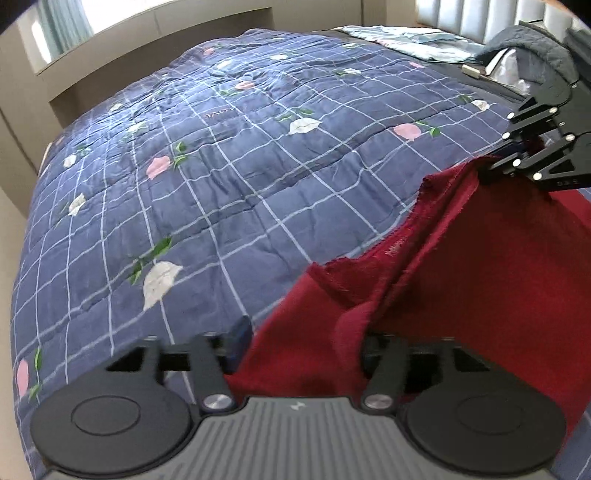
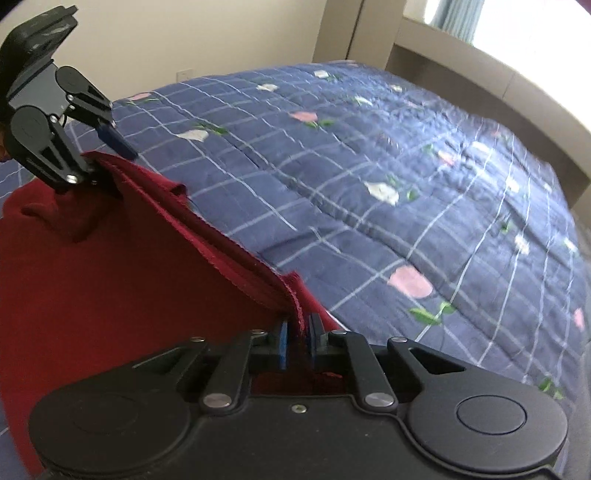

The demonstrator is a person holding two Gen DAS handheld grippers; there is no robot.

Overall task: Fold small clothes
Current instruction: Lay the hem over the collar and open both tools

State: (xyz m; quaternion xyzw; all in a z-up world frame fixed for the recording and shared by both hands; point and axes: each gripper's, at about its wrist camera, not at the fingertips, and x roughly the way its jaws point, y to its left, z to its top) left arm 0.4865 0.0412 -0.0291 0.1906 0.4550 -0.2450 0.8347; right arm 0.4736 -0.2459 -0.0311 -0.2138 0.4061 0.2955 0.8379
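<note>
A dark red garment (image 1: 461, 277) (image 2: 110, 277) is held up over the blue checked quilt (image 1: 221, 184) (image 2: 369, 166), its frayed top edge stretched between both grippers. My left gripper (image 1: 306, 332) (image 2: 110, 162) is open wide. The cloth drapes over its right finger, and its left blue pad (image 1: 242, 332) stands bare and clear of the fabric. My right gripper (image 2: 298, 332) (image 1: 487, 168) has its blue pads close together with the garment's folded edge pinched between them. The lower part of the garment is hidden behind the gripper bodies.
The flowered quilt covers the whole bed. At the far end, by the padded headboard, lie a pale blue cloth (image 1: 417, 40) and a dark grey garment (image 1: 528, 48). A beige ledge (image 1: 147, 33) (image 2: 480, 74) runs along the window side of the bed.
</note>
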